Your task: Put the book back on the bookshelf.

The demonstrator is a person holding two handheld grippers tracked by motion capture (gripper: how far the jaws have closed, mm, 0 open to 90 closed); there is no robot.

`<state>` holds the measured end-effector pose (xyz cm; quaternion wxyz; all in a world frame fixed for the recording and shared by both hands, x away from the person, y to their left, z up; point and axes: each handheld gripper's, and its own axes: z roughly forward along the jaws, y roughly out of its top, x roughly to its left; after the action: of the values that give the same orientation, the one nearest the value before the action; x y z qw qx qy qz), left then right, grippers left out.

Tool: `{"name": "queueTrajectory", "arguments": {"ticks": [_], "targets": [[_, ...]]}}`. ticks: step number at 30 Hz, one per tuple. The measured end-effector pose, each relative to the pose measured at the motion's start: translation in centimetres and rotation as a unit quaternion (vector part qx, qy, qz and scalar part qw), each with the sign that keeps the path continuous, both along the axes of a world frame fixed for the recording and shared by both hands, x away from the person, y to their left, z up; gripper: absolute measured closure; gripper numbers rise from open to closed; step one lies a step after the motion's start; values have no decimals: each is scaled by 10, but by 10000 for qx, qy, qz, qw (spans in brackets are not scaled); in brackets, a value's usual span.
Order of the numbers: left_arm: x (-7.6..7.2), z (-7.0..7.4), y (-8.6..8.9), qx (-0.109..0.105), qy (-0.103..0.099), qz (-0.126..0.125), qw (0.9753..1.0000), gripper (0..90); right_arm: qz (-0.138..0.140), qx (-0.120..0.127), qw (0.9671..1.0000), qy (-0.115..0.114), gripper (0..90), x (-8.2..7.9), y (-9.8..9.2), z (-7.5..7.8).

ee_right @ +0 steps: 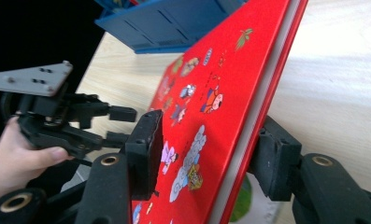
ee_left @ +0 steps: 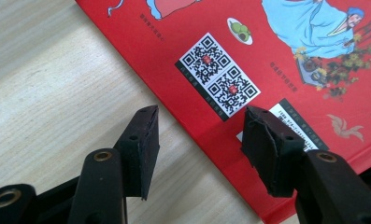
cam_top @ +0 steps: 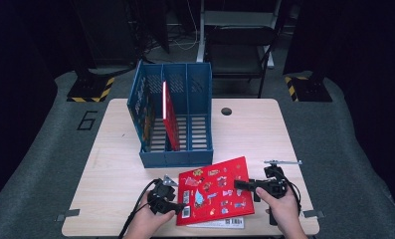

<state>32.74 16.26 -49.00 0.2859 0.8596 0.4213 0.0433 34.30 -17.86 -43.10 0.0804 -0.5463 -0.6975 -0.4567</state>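
Note:
A red picture book [cam_top: 215,191] lies near the table's front edge, on top of a white booklet [cam_top: 220,224]. My right gripper [cam_top: 237,185] is open with its jaws straddling the book's right edge [ee_right: 230,93]. In the right gripper view [ee_right: 210,135] one jaw is under the raised edge and the other stands off the cover. My left gripper [cam_top: 177,204] is open at the book's left edge. In the left gripper view [ee_left: 199,135] one jaw hangs over bare wood and the other over the cover beside two QR codes [ee_left: 218,74].
A blue three-slot file rack [cam_top: 175,158] stands mid-table behind the book. It holds an upright red book [cam_top: 170,119] and a colourful one [cam_top: 146,114] in its left slot. A cable hole [cam_top: 226,111] is at the back right. A chair [cam_top: 240,45] stands beyond.

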Motion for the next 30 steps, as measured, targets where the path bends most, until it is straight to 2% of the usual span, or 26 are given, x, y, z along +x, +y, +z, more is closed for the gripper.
{"name": "queueTrajectory", "arguments": {"ticks": [9, 12, 15, 19, 23, 30], "targets": [[1, 1, 6, 24, 25, -5, 10000, 447, 234, 89, 9997, -69, 484, 1, 13, 16], [2, 2, 8, 42, 70, -75, 9999, 447, 354, -10, 9993, -85, 484, 1, 21, 22], [1, 2, 8, 29, 32, 0, 10000, 447, 492, -147, 9987, -62, 484, 3, 31, 25], [1, 2, 10, -22, 81, 41, 10000, 448, 533, -259, 9982, -95, 484, 6, 40, 31], [1, 2, 11, 16, 40, 9, 10000, 448, 654, -421, 9969, -121, 484, 9, 48, 34], [1, 2, 13, 8, 41, 38, 10000, 447, 769, -574, 9954, -53, 485, 13, 60, 36]]}}
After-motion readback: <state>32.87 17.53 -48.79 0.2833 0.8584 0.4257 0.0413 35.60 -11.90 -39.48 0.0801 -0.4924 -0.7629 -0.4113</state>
